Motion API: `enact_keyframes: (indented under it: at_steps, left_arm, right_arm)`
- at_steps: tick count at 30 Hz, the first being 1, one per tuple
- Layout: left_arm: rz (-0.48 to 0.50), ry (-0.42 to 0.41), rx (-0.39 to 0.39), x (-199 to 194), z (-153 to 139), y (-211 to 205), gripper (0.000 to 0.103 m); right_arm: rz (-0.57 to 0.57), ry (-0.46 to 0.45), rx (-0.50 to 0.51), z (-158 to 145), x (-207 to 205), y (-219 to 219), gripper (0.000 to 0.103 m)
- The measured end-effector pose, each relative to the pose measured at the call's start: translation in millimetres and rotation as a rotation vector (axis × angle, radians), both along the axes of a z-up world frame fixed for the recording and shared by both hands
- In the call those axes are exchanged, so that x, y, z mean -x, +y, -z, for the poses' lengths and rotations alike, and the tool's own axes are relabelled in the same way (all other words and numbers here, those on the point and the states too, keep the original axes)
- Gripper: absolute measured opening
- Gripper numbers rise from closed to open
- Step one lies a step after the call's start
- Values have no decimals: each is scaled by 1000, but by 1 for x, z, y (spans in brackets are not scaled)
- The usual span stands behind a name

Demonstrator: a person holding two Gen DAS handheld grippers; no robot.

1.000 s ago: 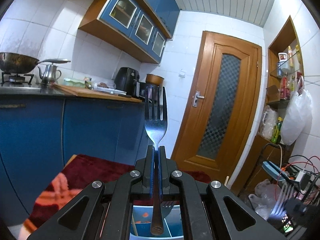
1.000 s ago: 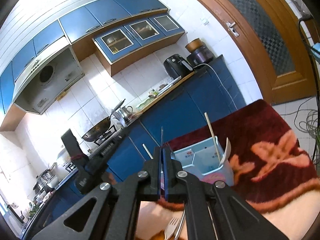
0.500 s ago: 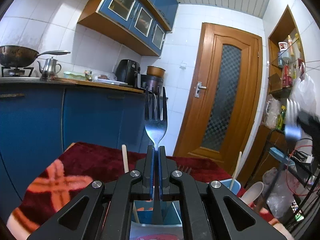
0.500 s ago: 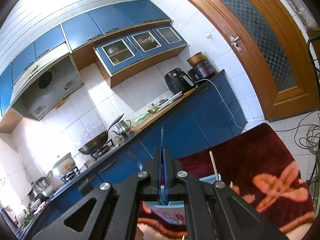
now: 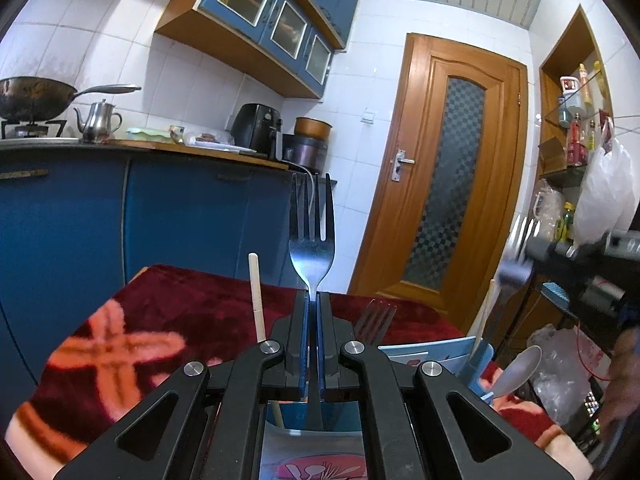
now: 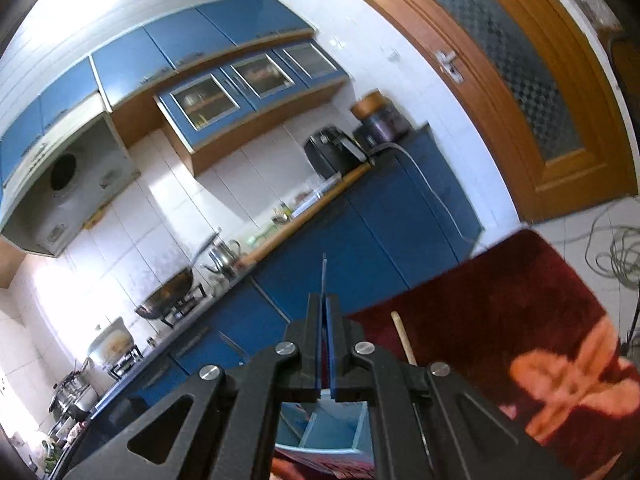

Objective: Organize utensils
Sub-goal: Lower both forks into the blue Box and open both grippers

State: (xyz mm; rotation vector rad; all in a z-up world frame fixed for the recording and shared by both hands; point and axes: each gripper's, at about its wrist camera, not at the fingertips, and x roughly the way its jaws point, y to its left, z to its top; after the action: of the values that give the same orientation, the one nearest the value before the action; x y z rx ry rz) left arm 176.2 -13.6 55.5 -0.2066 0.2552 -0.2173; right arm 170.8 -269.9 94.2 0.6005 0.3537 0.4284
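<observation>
Steel fork [image 5: 312,236] stands tines-up, clamped at its neck by the left gripper [image 5: 312,300], handle hanging just over the blue holder [image 5: 424,354]. The right gripper [image 6: 324,304] is pinched on a second fork [image 6: 323,276], seen edge-on, above the same holder. To do this well, I'd keep each fork vertical, lower into a free compartment beside the chopstick [image 5: 256,296], and release only once seated.

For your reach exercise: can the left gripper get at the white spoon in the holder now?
Probably not: the left gripper is shut on a fork, so it cannot take the spoon until that is dropped.
</observation>
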Motion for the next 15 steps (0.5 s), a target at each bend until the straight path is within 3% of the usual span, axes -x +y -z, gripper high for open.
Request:
enact_keyframes:
  at_steps: [8, 15]
  left_arm:
    - [-8, 31, -16, -3, 3, -3, 3]
    - [-13, 86, -12, -4, 7, -4, 8]
  right_arm:
    - [25, 35, 86, 18, -3, 9, 7]
    - [34, 30, 84, 16, 1, 5, 10]
